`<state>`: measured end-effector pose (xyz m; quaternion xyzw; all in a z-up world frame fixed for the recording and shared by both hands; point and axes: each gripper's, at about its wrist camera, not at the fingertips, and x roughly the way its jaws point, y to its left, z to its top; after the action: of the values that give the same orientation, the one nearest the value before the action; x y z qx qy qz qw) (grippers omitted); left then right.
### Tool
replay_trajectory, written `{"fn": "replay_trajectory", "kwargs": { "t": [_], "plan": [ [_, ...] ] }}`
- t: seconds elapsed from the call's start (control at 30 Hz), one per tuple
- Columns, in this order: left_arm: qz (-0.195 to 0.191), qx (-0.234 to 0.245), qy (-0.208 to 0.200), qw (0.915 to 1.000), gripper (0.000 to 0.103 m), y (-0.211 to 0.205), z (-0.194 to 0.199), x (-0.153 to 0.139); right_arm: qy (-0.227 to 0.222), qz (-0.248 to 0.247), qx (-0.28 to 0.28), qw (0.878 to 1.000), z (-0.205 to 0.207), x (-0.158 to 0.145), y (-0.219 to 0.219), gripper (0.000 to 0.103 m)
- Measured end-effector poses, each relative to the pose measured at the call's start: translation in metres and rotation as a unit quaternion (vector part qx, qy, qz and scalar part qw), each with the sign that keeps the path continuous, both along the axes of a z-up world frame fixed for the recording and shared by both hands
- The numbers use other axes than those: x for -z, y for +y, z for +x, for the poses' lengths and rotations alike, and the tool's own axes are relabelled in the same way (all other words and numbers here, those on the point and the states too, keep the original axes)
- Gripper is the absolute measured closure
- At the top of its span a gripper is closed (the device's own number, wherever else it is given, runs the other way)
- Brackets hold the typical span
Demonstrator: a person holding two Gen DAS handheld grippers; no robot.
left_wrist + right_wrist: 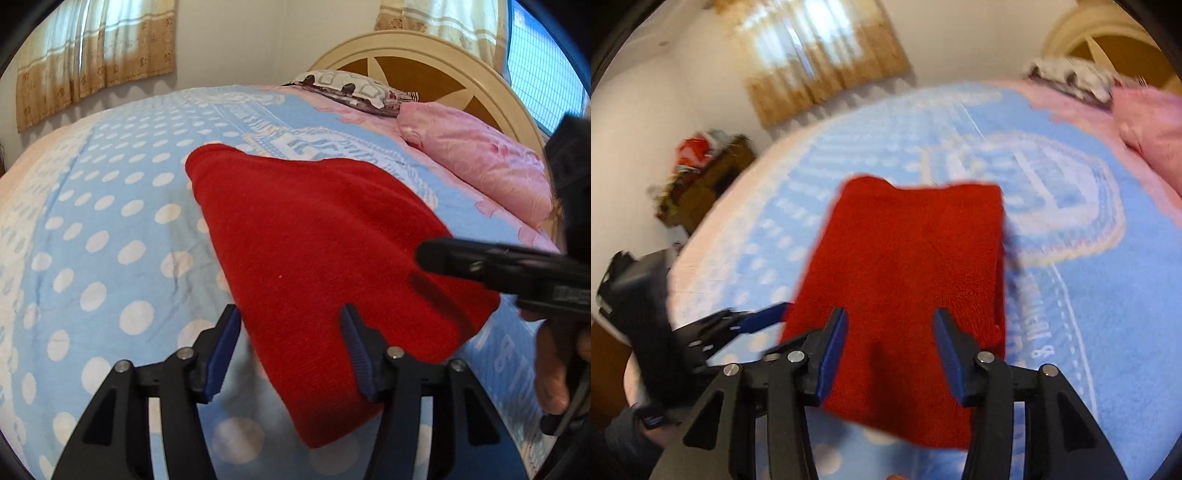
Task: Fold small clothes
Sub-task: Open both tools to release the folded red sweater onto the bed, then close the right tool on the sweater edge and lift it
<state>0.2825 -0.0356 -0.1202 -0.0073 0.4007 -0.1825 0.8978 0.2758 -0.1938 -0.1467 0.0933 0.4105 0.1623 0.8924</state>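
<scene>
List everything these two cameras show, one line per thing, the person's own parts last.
Folded red fleece garment: one, red, flat on the bed's near part.
Polka-dot bedspread: one, light blue with white dots, covering the bed.
Pink pillow: one, pink, by the headboard.
Patterned pillow: one, white and dark, behind the pink one.
Round wooden headboard: one, cream and brown, far right.
Curtains: beige, at the windows.
Cluttered wooden cabinet: one, brown, beyond the bed.
Left gripper: black with blue pads, open over the garment's edge.
Right gripper: same, open above the garment.
</scene>
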Motion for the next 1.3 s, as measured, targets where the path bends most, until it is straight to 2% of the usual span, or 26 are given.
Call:
{"fn": "replay_trajectory", "kwargs": {
  "t": [0.1,0.17,0.23,0.33,0.43,0.53,0.63,0.73,0.9,0.97,1.1,1.17,1.3],
  "plan": [
    [-0.005,0.005,0.005,1.0000,0.037,0.000,-0.002,0.004,0.018,-0.009,0.008,1.000,0.006,0.015,-0.010,0.058],
    [-0.007,0.008,0.005,0.9999,0.036,0.000,-0.003,0.007,0.018,-0.022,0.009,1.000,0.004,0.014,-0.011,0.065],
    [-0.012,0.008,0.008,0.9999,0.034,0.000,-0.002,0.008,0.017,-0.036,0.014,0.999,0.001,0.010,-0.009,0.065],
    [-0.017,0.008,0.010,0.9998,0.034,0.001,-0.002,0.009,-0.013,-0.074,0.018,0.997,-0.006,-0.004,0.006,0.063],
    [-0.017,0.004,0.012,0.9998,0.030,0.002,-0.003,0.009,-0.036,-0.088,-0.005,0.995,-0.009,-0.014,0.026,0.063],
    [-0.019,0.005,0.015,0.9997,0.030,0.003,-0.003,0.010,-0.030,-0.082,-0.012,0.996,-0.001,-0.011,0.036,0.063],
    [-0.018,0.007,0.014,0.9997,0.030,0.002,-0.003,0.010,-0.011,-0.082,0.004,0.997,0.015,-0.002,0.031,0.063],
    [-0.015,0.010,0.017,0.9997,0.023,0.000,-0.002,0.014,0.014,-0.078,0.012,0.997,0.031,0.012,0.020,0.063],
    [-0.026,0.010,0.028,0.9992,0.021,0.003,-0.002,0.016,0.026,-0.089,0.001,0.996,0.043,0.016,0.021,0.064],
    [-0.030,0.006,0.031,0.9991,0.021,0.005,-0.005,0.012,0.024,-0.091,-0.001,0.996,0.040,0.014,0.022,0.064],
    [-0.032,0.004,0.020,0.9993,0.021,0.002,-0.013,0.007,-0.008,-0.053,0.003,0.999,0.030,-0.003,0.013,0.063],
    [-0.027,0.010,0.027,0.9992,0.021,-0.002,-0.012,0.011,-0.022,-0.058,0.003,0.998,0.033,-0.009,0.013,0.063],
    [-0.028,0.014,0.041,0.9987,0.020,-0.002,-0.009,0.016,0.042,-0.057,-0.001,0.997,0.065,0.014,0.003,0.063]
  ]
}}
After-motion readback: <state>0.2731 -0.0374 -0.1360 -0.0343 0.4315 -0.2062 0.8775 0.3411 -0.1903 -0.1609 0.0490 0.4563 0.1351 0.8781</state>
